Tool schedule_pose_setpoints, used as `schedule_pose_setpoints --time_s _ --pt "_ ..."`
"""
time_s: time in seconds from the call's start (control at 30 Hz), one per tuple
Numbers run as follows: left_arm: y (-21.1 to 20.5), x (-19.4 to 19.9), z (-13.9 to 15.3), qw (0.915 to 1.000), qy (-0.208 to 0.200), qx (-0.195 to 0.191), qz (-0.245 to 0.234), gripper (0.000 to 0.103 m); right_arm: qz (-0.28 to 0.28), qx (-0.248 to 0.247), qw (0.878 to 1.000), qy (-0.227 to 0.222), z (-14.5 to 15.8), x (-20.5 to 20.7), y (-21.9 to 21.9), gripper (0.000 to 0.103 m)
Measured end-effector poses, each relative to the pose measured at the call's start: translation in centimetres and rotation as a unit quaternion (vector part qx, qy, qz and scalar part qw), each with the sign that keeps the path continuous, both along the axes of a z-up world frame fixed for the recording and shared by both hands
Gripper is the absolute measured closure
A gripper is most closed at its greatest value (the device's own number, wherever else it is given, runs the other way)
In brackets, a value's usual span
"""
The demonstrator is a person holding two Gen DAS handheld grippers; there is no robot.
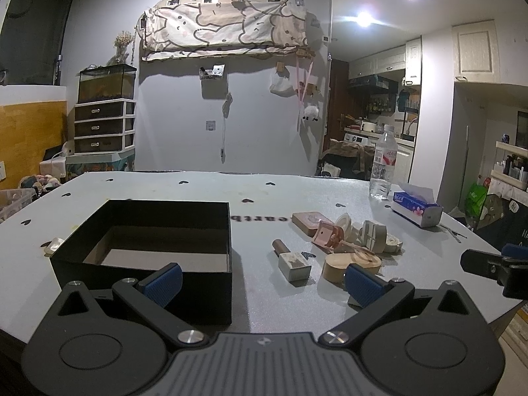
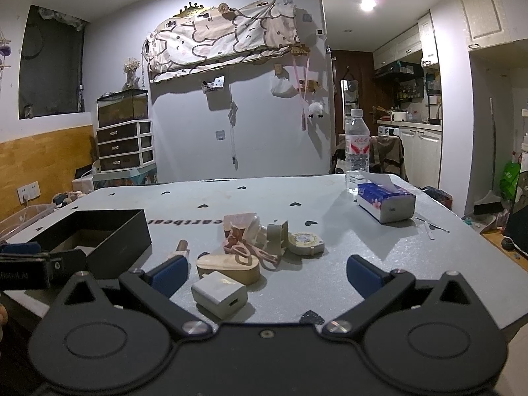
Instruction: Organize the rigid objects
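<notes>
Your left tool [image 1: 262, 283] is held level above the near edge of the tabletop [image 1: 257, 188], its blue pads spread wide and empty. Your right tool [image 2: 267, 275] is held likewise, open, nothing between its pads. Between the right pads lies a white charger [image 2: 219, 293], with an oval wooden box [image 2: 227, 269] just behind it. Beyond these sits a cluster: pink scissors [image 2: 254, 252], a round tape roll [image 2: 305, 242] and a pink case [image 2: 239, 222], touching or overlapping. A small bottle [image 1: 292, 259] lies between the left tool's pads, ahead of them. The open black box [image 1: 148, 241] stands left of the cluster, directly before the left tool's left pad. At the far right stand a water bottle [image 2: 356, 148] and a tissue pack [image 2: 386, 201].
</notes>
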State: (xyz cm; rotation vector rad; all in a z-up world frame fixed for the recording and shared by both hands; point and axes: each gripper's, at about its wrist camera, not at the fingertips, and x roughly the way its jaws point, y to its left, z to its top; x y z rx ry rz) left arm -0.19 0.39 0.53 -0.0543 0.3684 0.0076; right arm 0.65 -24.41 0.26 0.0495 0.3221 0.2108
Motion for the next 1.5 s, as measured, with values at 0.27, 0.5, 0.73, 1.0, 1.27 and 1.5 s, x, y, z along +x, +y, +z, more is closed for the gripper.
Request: schedule_pose_setpoints --time_s 0.27,0.5,0.73,1.0,1.27,1.5 --pt "0.5 -0.2 -0.1 1.0000 -0.003 -0.006 0.003 0.000 -0.009 -0.004 1.000 -0.004 0.4 -0.1 0.1 0.000" --pt "0.9 -0.3 0.0 0.9999 -0.002 -0.011 0.004 0.000 -0.003 -0.008 1.000 -0.003 0.5 -0.1 0.5 0.000" --pt "1.0 -0.4 0.0 0.9999 -0.002 -0.012 0.003 0.000 0.004 -0.011 1.000 -0.002 0.5 -0.2 1.0 0.000" --pt "0.9 -0.4 -0.2 1.0000 -0.002 -0.008 -0.001 0.000 0.001 -0.009 1.000 -0.001 0.4 -0.2 0.8 0.000" --pt "1.2 -0.2 0.0 1.0000 -0.007 -0.003 -0.003 0.000 0.002 -0.011 1.000 0.003 0.3 0.3 1.0 0.000" --pt "3.7 1.2 0.7 0.9995 -0.015 0.009 0.028 0.000 0.012 -0.013 1.000 0.008 -0.2 1.7 1.8 0.000"
